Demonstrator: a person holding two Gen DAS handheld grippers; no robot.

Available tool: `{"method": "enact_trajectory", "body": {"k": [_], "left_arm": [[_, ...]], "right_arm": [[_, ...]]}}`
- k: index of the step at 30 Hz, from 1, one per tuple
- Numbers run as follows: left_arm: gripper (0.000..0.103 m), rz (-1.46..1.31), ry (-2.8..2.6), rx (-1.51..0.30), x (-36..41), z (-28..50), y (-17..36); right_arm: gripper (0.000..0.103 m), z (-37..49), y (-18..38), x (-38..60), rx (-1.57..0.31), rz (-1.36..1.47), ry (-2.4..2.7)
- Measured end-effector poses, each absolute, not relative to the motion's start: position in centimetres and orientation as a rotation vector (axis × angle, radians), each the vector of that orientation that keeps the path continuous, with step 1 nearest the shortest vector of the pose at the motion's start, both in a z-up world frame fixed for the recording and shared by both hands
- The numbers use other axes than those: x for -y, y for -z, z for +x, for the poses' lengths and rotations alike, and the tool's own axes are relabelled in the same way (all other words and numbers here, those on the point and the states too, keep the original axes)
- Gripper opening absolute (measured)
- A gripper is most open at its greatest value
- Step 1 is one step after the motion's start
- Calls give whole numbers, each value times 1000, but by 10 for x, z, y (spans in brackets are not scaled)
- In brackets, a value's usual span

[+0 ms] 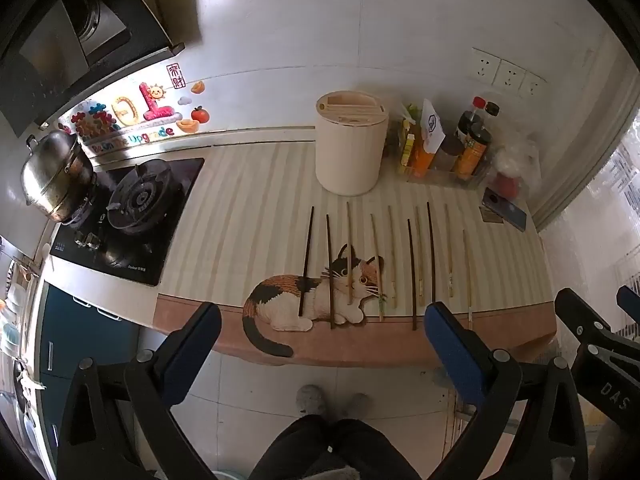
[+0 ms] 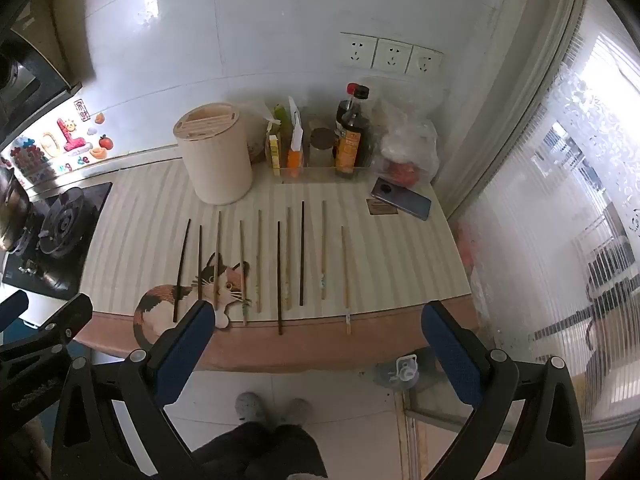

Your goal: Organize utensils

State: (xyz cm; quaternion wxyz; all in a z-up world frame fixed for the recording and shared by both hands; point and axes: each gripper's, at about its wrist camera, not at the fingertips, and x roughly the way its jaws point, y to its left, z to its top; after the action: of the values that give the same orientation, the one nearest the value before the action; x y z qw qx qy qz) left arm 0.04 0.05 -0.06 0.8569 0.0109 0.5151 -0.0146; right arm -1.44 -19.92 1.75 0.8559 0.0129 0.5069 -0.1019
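Note:
Several chopsticks lie side by side on the striped counter mat [image 1: 248, 216], some dark [image 1: 306, 260] and some pale bamboo [image 1: 449, 252]; they also show in the right wrist view, dark [image 2: 302, 252] and pale [image 2: 345, 276]. A cream round utensil holder [image 1: 351, 144] with a slotted lid stands behind them, also seen in the right wrist view [image 2: 216, 156]. My left gripper [image 1: 320, 320] is open and empty, held in front of the counter edge. My right gripper [image 2: 316, 320] is open and empty too, and shows at the right edge of the left wrist view [image 1: 596, 316].
A gas hob [image 1: 132, 208] with a steel pot [image 1: 56, 176] is at the left. Sauce bottles and packets [image 2: 348, 140] stand at the back right, with a phone [image 2: 402, 199] and a plastic bag [image 2: 408, 152] beside them. Wall sockets [image 2: 390, 54] are above.

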Motion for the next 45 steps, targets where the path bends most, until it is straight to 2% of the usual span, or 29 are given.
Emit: {"method": "enact_trajectory", "body": {"k": [45], "left_arm": [[103,35,31,-1062,-9,-20,-11]], "right_arm": [[103,-29,-26,191,-1061,-4,212]]}}
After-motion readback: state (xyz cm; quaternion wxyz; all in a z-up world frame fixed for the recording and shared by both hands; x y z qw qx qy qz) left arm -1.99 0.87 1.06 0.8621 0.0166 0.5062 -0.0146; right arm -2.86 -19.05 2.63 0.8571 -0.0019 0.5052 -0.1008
